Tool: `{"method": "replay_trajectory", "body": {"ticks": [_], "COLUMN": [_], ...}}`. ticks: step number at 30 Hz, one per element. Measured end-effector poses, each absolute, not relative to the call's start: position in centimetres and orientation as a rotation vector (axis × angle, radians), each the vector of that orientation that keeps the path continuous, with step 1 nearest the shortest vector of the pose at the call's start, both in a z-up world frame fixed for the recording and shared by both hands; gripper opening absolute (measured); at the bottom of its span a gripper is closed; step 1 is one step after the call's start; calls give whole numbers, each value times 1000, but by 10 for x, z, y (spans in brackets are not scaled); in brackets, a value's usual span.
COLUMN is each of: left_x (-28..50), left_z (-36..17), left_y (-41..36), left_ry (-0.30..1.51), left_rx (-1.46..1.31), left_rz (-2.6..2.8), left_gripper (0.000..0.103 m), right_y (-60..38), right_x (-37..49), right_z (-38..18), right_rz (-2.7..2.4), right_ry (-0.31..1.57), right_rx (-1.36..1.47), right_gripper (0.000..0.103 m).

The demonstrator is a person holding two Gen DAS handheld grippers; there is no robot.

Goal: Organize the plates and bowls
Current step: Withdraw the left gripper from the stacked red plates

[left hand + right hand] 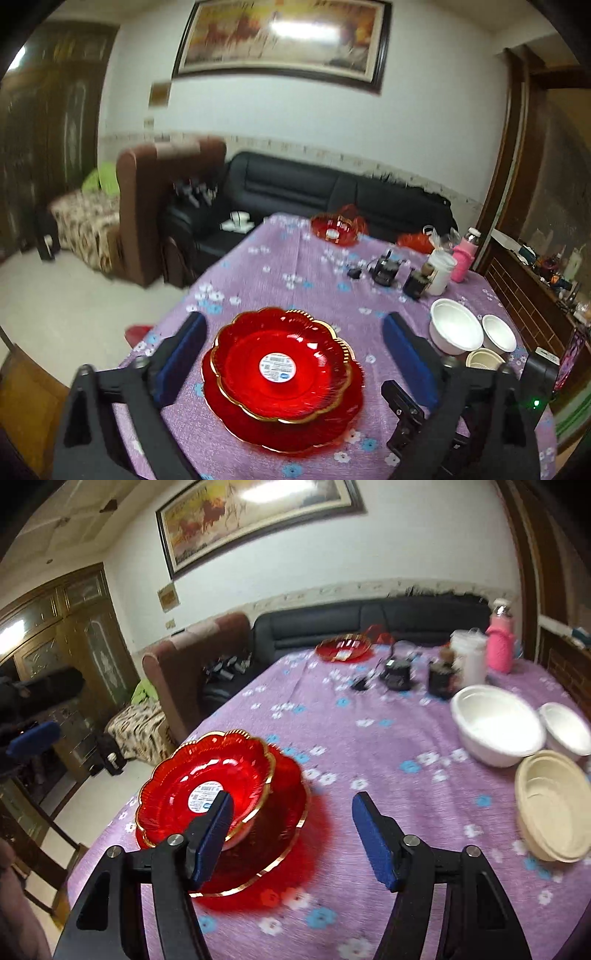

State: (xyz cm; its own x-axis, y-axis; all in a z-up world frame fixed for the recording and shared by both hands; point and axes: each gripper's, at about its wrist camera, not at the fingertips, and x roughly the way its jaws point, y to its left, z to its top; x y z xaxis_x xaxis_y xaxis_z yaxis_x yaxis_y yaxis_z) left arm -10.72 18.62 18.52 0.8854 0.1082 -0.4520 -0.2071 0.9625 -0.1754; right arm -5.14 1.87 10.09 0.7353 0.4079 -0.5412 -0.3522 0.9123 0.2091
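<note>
Left wrist view: left gripper (295,354) spread wide and empty above scalloped gold-rimmed red glass plate (280,363) stacked on larger red plate (295,432); right wrist view: right gripper (291,834) parted, empty, best aimed next at white bowls (495,727) for nesting.

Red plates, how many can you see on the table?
3: a small one stacked on a bigger one near the table edge, and another at the far end. More may be hidden.
</note>
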Motion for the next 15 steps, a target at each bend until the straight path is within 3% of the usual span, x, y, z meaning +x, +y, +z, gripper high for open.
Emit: {"method": "replay_trajectory", "body": {"ticks": [2, 3, 15], "left_x": [-118, -119, -122], "left_z": [187, 187, 161], "left_y": [169, 164, 108], "left_ry": [430, 432, 533], "left_rx": [-212, -211, -217], "left_rz": [154, 143, 60], "left_gripper": [103, 103, 103], "right_y": [7, 3, -90], "right_x": [-63, -67, -68], "right_z": [105, 107, 109], "right_rz": [383, 363, 171], "right_ry": [570, 553, 528], "right_rx": [77, 66, 77], "right_gripper": [92, 93, 93]}}
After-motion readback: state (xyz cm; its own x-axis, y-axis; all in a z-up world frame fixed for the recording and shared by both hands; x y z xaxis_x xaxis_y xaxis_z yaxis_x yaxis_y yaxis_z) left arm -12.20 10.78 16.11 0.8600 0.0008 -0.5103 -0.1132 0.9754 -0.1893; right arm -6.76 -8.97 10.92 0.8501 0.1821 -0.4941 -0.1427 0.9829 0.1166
